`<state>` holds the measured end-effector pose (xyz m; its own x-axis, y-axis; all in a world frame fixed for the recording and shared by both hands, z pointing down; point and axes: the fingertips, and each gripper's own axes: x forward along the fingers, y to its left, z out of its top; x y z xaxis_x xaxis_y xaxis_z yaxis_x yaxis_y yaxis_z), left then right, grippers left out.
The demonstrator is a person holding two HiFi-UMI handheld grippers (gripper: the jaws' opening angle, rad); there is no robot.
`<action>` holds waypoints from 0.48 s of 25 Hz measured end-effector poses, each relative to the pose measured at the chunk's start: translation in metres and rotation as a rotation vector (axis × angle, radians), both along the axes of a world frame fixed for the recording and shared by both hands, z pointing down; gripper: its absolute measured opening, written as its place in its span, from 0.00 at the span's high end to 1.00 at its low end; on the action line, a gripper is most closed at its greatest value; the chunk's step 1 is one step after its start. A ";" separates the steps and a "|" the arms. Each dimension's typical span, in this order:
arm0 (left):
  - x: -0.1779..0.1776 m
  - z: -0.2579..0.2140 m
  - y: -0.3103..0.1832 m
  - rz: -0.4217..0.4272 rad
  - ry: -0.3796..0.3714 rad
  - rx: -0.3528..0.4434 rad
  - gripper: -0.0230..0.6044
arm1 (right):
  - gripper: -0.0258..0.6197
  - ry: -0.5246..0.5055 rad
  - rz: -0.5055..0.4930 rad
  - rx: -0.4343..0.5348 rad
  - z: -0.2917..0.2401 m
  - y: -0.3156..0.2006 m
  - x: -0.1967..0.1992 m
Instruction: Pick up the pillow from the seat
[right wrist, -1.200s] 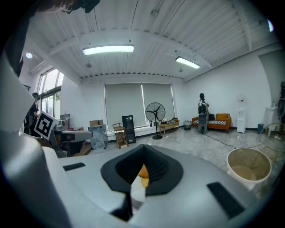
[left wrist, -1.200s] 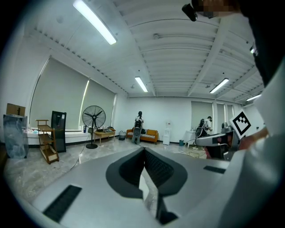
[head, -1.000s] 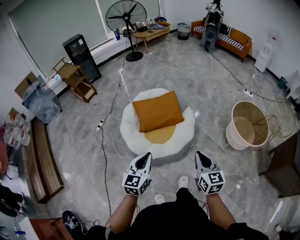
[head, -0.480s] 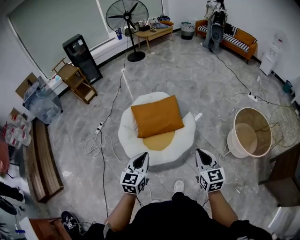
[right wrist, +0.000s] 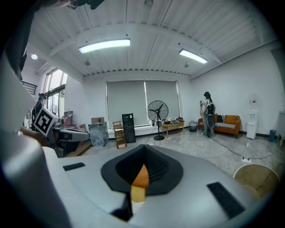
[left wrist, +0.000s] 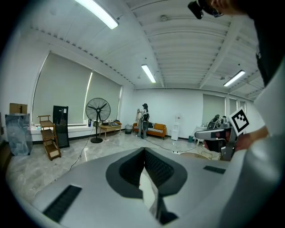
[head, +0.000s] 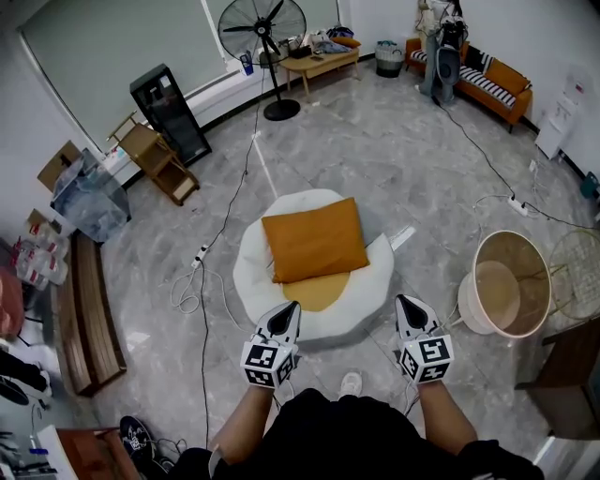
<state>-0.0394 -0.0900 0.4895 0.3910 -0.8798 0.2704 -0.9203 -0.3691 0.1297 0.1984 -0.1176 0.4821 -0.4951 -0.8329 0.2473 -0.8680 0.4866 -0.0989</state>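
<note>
Head view: orange pillow lies on round seat (untouched).

The pillow lies on the far half of the seat, mid-floor. Near the seat's near edge are 2 grippers: the left gripper over its rim, the right gripper just right of it. A basket stands right of the seat. Far behind are a fan and, to its right, a table. A cabinet stands far left and a bench lies along the left.

head view high, steeply down, gripper views low, level across room, all share the fan
</note>
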 end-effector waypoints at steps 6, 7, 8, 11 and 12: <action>-0.003 0.001 -0.025 -0.033 -0.004 0.000 0.94 | 0.95 -0.004 -0.018 -0.022 0.009 -0.030 0.002; -0.007 0.002 -0.030 -0.040 -0.003 -0.002 0.94 | 0.95 -0.004 -0.026 -0.028 0.010 -0.036 -0.001; -0.011 0.005 -0.035 -0.047 -0.002 -0.008 0.94 | 0.95 -0.003 -0.034 -0.036 0.013 -0.042 -0.006; -0.022 0.013 -0.048 -0.065 0.005 -0.026 0.94 | 0.95 -0.010 -0.048 -0.046 0.018 -0.061 -0.020; -0.025 0.012 -0.053 -0.069 0.013 -0.022 0.94 | 0.95 -0.013 -0.048 -0.034 0.016 -0.069 -0.024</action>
